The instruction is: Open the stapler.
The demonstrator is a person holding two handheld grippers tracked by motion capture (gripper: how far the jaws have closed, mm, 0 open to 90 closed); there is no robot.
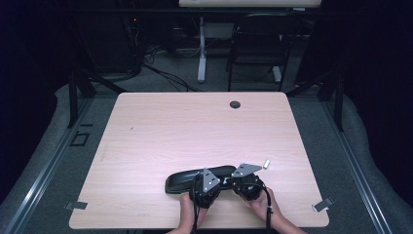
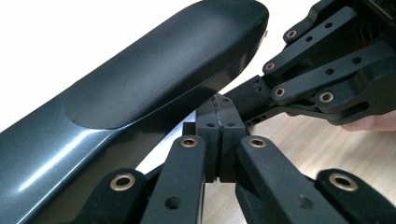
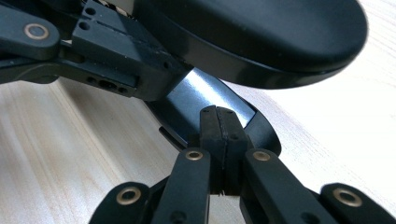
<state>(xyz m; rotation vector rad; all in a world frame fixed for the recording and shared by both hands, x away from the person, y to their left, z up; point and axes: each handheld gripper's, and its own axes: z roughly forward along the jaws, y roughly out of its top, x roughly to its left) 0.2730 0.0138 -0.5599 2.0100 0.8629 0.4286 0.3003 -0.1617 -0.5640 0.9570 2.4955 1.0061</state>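
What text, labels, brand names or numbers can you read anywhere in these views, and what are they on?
None can be read.
Dark glossy oblong case: plain surface, no lettering visible.
Left gripper and right gripper: black jaws shut, only screw holes and brass rivets, no markings.
Light wooden table: bare grain, no label.

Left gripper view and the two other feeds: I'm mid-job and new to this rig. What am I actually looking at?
No robot here: a person's hands work two hand-held tools, each ending in a two-jaw claw. The high view looks down on a wooden table; the left claw and right claw sit close together near its front edge. The other two pictures come from cameras riding on each tool, looking along its jaws. On the table lies a long dark glasses case, its lid partly open. In each gripper view the jaws are pressed together right at the case's edge; whether they pinch part of it, I cannot tell.
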